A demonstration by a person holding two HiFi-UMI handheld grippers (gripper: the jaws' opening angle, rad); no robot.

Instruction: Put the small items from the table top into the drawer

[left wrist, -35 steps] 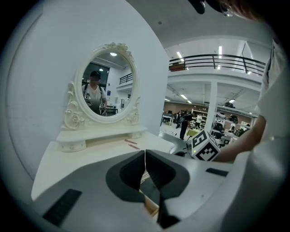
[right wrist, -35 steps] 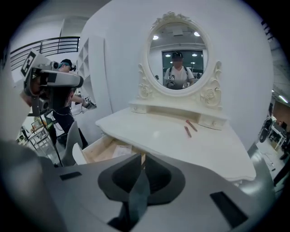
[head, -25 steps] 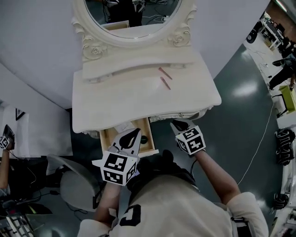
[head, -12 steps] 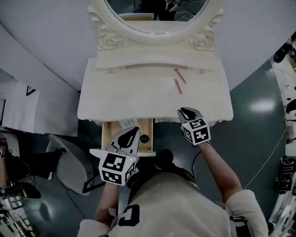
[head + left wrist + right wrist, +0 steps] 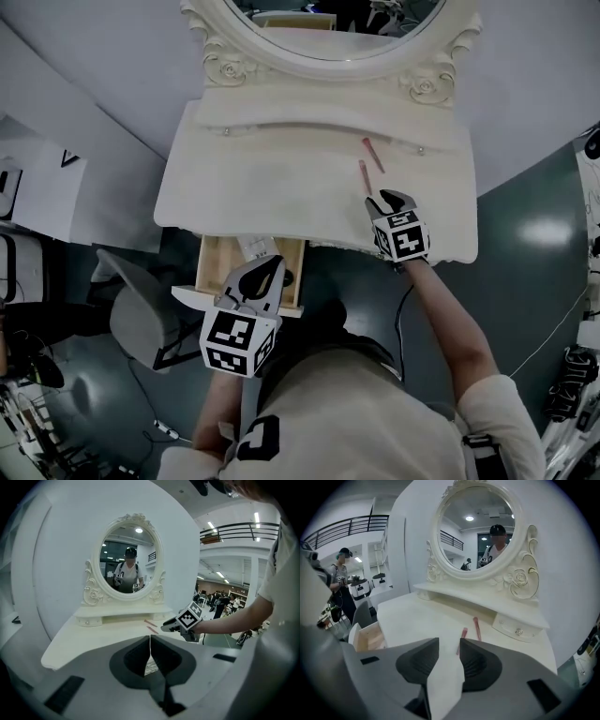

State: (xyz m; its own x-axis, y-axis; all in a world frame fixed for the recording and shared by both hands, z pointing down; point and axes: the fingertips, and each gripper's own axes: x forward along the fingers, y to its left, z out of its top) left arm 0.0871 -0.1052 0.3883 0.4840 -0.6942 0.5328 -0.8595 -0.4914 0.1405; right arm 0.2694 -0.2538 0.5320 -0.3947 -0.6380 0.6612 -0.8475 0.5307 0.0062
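"Reaching for what, exactly?" the desk editor asks.

"The nearer pink stick (image 5: 363, 172), the lower of two lying at the upper right of the table top (image 5: 262, 183). The right gripper (image 5: 391, 199) sits just below it in the head view. Its jaws are spread, with only bare white table between them."

"Where was it a second ago?"

"Down at the table's front edge, beside the open drawer (image 5: 202, 281), with its jaws closed. It has since crossed the top toward the sticks, and its jaws have just been opening."

"And the left gripper (image 5: 262, 274)?"

"It's at lower centre, over the drawer's front, about where it was. Its fingers are pressed together and hold nothing."

"What does that mean for the job?"

"I'd judge the right hand has turned from the drawer to the next pickup. A dark round item (image 5: 289, 277) already lies inside. Both sticks are still out on the top, and the farther pink stick (image 5: 373, 155) lies just above the nearer one, close to the little shelf under the mirror (image 5: 328, 28)."

"Any risks?"

"The stick is thin and lies flat. The jaws will probably have to come down low on either side of it, and a clumsy touch could roll it away."
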